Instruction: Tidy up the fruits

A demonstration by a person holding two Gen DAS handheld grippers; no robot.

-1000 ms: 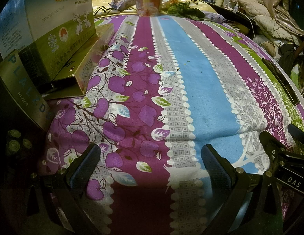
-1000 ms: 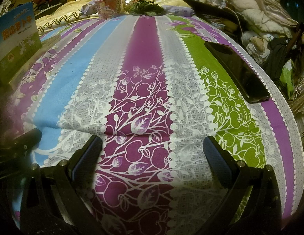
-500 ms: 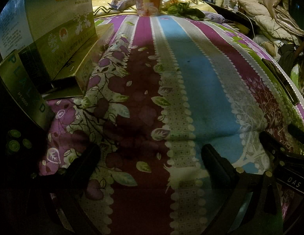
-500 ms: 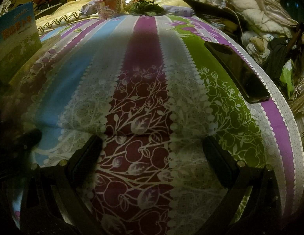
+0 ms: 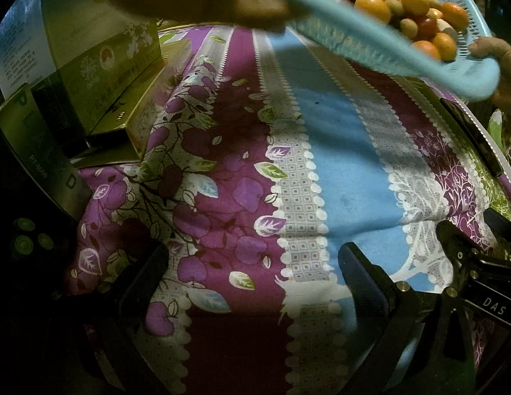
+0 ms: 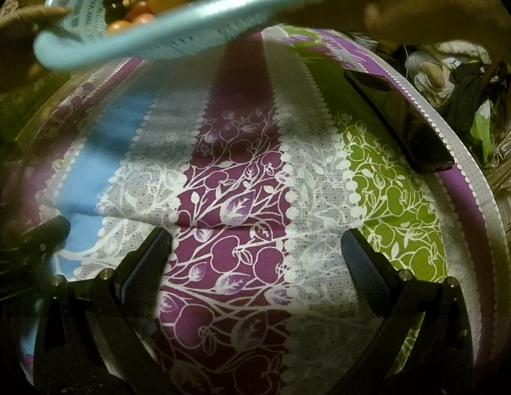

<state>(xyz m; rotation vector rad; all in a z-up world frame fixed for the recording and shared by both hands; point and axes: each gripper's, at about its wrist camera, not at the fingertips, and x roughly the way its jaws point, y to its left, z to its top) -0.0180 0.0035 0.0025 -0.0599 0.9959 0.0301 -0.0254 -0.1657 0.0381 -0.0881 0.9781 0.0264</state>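
Basket of fruit, held aloft over striped cloth; both grippers wide and empty.

The basket (image 5: pixel 387 46) of fruit (image 5: pixel 407 0) is seen tilted at the upper right of the left view and at the upper left of the right view (image 6: pixel 176 33), carried by bare hands (image 6: pixel 430 10), clear of the cloth (image 5: pixel 334 151). Its long axis is judged to run across the frame. It lies ahead and between the two tools. Left gripper (image 5: pixel 252 283) and right gripper (image 6: pixel 255 263) are spread wide with nothing held, low on the cloth; neither is clearly nearer.
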